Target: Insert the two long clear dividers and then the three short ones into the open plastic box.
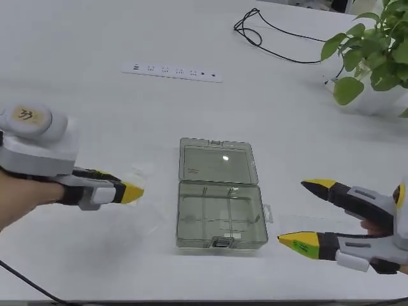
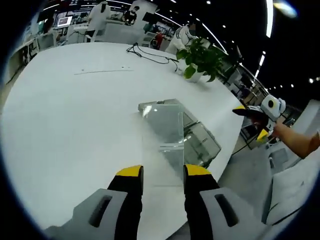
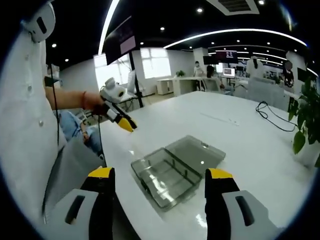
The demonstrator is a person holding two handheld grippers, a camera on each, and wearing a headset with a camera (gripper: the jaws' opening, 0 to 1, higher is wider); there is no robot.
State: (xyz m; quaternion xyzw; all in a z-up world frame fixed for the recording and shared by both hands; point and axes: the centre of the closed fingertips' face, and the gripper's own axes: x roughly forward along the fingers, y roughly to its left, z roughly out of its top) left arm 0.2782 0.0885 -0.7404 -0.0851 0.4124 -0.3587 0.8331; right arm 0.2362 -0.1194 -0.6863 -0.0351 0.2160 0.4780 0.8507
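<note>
The open clear plastic box [image 1: 220, 217] lies mid-table with its lid [image 1: 217, 160] folded back; thin clear partitions show inside the base. My left gripper [image 1: 131, 191] hovers left of the box. In the left gripper view, the left gripper [image 2: 164, 172] is shut on a clear divider [image 2: 162, 130] that stands up between the jaws, with the box [image 2: 200, 142] beyond it. To the right of the box my right gripper [image 1: 305, 213] is wide open with nothing in it. In the right gripper view, the box [image 3: 172, 172] lies ahead of the right gripper [image 3: 162, 175].
A white power strip [image 1: 172, 70] lies at the back of the table, a black cable [image 1: 268, 32] curls at the far right, and a potted plant [image 1: 373, 57] stands at the right edge. The table's front edge runs just below the box.
</note>
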